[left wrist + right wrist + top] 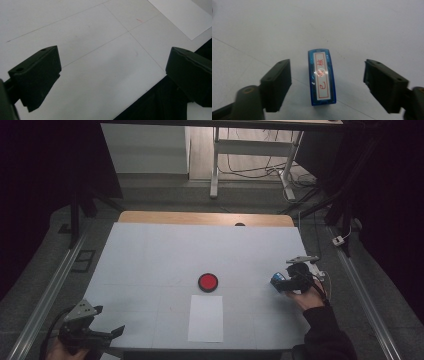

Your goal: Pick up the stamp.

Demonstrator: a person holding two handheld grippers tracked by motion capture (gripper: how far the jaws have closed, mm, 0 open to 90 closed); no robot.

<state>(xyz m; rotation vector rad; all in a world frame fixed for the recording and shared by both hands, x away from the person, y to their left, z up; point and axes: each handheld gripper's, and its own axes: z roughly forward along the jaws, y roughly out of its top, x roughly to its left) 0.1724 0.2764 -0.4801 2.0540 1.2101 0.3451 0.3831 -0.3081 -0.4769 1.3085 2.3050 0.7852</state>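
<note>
A blue stamp [321,76] with a white label and red characters stands on the white table between the jaws of my right gripper [327,85], which is open and not touching it. In the high view the stamp [277,282] shows at the tip of the right gripper [281,283] near the table's right edge. A round red ink pad [208,282] sits at the middle of the table, with a white sheet of paper [206,318] just in front of it. My left gripper [111,333] is open at the front left corner, over bare table [100,75].
The white table top [150,260] has a wooden strip along its far edge [205,218]. The sheet's corner [185,17] shows at the upper right of the left gripper view. Metal rails run along both sides of the table; a desk frame stands beyond.
</note>
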